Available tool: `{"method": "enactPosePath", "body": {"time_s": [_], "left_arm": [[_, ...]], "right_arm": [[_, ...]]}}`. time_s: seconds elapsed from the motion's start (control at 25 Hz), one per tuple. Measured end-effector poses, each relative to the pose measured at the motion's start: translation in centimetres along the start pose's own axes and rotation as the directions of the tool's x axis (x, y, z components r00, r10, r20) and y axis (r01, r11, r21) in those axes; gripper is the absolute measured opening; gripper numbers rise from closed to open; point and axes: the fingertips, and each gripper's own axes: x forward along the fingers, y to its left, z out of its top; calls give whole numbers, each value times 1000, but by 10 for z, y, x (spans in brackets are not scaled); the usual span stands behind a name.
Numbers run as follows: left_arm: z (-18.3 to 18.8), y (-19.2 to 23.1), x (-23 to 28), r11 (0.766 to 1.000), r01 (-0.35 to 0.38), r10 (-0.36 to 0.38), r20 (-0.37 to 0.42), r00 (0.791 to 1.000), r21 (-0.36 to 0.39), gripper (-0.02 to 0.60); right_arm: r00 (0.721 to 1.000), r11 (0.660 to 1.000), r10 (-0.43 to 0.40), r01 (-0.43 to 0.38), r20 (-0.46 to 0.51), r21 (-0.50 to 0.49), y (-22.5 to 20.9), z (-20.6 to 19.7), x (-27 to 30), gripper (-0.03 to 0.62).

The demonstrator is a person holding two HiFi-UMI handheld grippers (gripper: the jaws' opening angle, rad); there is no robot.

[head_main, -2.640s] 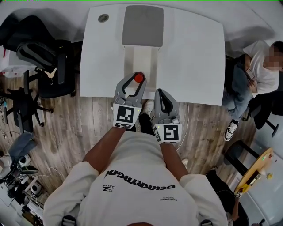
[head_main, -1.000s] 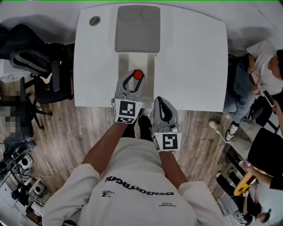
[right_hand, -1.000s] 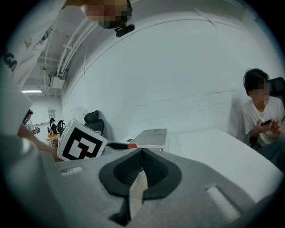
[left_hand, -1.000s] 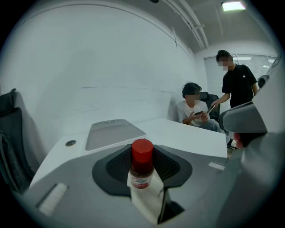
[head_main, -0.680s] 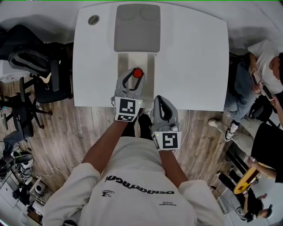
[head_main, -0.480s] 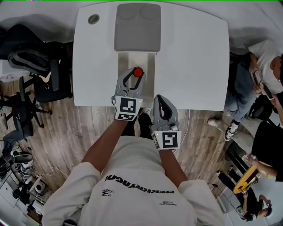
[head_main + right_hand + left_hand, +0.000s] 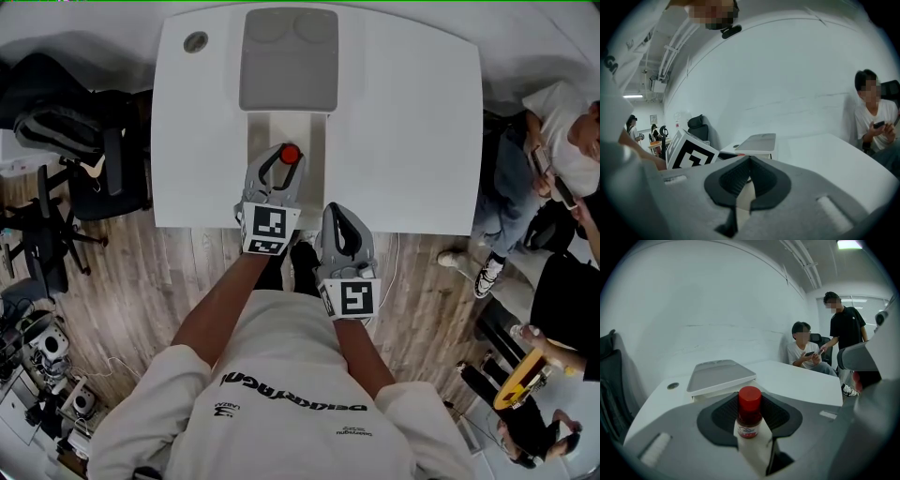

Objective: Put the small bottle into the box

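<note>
over the white table (image 7: pixel 403 112), small bottle (image 7: pixel 749 414) clamped between left gripper (image 7: pixel 750 398) fingers (image 7: pixel 723 416).

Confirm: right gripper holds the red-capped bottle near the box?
Wrong gripper. The left gripper holds the red-capped bottle near the box, with its jaws shut on it, as the left gripper view shows. The right gripper has its jaws together and holds nothing.
</note>
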Motion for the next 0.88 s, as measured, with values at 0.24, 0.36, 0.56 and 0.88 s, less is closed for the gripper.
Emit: {"method": "enactPosePath", "body": {"time_s": [0.24, 0.36, 0.56, 0.88], "left_arm": [[-1, 1, 4, 1000, 6, -6, -7, 1000, -8, 149], [-1, 1, 5, 1000, 6, -6, -13, 1000, -24, 149], [-2, 1, 6, 1000, 7, -8, -30, 1000, -26, 149], [0, 1, 5, 1000, 0, -1, -41, 999, -18, 149]], "right_arm": [[1000, 1000, -2, 2, -2, -2, 1, 0, 1, -2], [1000, 1000, -3, 3, -1, 0, 1, 0, 1, -2], [1000, 1000, -2, 2, -7, 3, 1, 0, 2, -2], [1000, 1000, -2, 2, 0, 1, -2, 2, -2, -2]]}}
